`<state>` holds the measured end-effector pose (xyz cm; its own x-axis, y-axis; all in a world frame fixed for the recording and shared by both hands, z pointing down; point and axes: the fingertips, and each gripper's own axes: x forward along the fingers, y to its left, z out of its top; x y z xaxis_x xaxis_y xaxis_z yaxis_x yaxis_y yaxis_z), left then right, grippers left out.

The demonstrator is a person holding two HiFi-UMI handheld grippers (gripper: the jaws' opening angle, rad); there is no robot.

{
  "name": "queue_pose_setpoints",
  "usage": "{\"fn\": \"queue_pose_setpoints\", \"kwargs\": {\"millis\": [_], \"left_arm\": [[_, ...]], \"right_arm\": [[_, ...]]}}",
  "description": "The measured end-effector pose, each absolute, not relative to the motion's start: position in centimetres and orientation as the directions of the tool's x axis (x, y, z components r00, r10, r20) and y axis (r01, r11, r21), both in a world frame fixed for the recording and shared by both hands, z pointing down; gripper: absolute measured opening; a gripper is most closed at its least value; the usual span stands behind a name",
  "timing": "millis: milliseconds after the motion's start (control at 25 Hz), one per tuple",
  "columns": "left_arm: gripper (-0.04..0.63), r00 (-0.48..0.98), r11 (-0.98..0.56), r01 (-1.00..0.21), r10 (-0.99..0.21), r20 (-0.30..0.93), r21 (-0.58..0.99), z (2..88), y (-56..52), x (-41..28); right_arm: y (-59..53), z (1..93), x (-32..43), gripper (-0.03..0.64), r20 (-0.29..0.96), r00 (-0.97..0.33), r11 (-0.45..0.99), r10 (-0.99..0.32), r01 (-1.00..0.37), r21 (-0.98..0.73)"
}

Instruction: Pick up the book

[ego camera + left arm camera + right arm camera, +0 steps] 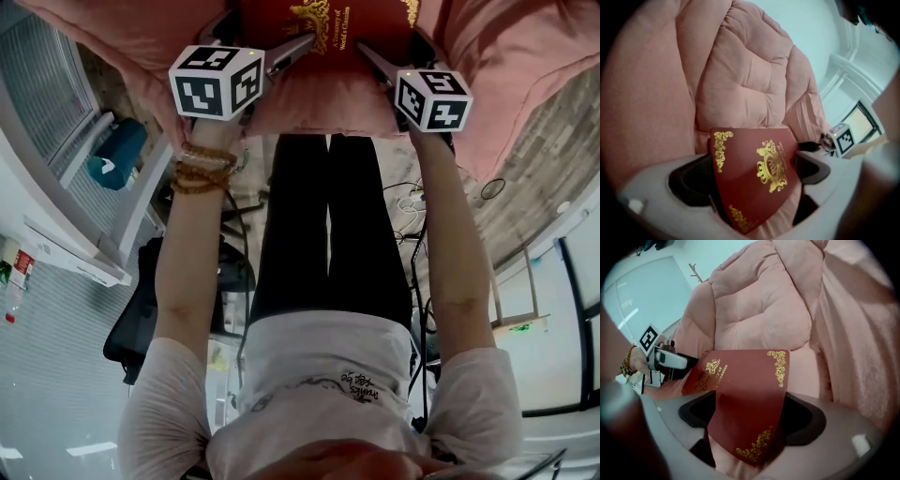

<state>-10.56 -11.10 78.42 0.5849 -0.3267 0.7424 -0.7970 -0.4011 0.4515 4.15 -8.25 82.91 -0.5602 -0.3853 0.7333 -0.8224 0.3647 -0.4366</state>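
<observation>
A dark red book [330,21] with gold ornaments rests on the seat of a pink armchair [309,111]. My left gripper [292,47] comes at its left side and my right gripper [375,58] at its right side. In the left gripper view the book [740,187] sits between the wide jaws of the left gripper [754,171], and I see no pad pressing on it. In the right gripper view a gold-trimmed corner of the book [745,399] lies between the jaws of the right gripper [747,416], which also stand wide.
The chair's padded back [745,79] rises behind the book and its arm [862,333] stands to the right. The person's legs [328,225] stand right before the seat. Cables [408,202] lie on the floor at right, and a teal object [117,155] sits at left.
</observation>
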Motion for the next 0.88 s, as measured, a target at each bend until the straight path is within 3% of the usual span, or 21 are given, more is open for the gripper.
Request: {"fn": "queue_pose_setpoints", "kwargs": {"millis": [360,880], "left_arm": [[0.543,0.609,-0.375,-0.789,-0.375,0.699,0.486,76.2,-11.1,-10.1],[0.543,0.605,-0.394,-0.795,-0.450,0.657,0.462,66.2,-11.6,-9.1]], "right_arm": [[-8.7,80.3,4.7,0.445,0.727,-0.550,0.367,-0.410,-0.830,-0.421],[-11.9,68.3,6.0,0.448,0.654,-0.553,0.430,-0.516,-0.827,-0.361]]}}
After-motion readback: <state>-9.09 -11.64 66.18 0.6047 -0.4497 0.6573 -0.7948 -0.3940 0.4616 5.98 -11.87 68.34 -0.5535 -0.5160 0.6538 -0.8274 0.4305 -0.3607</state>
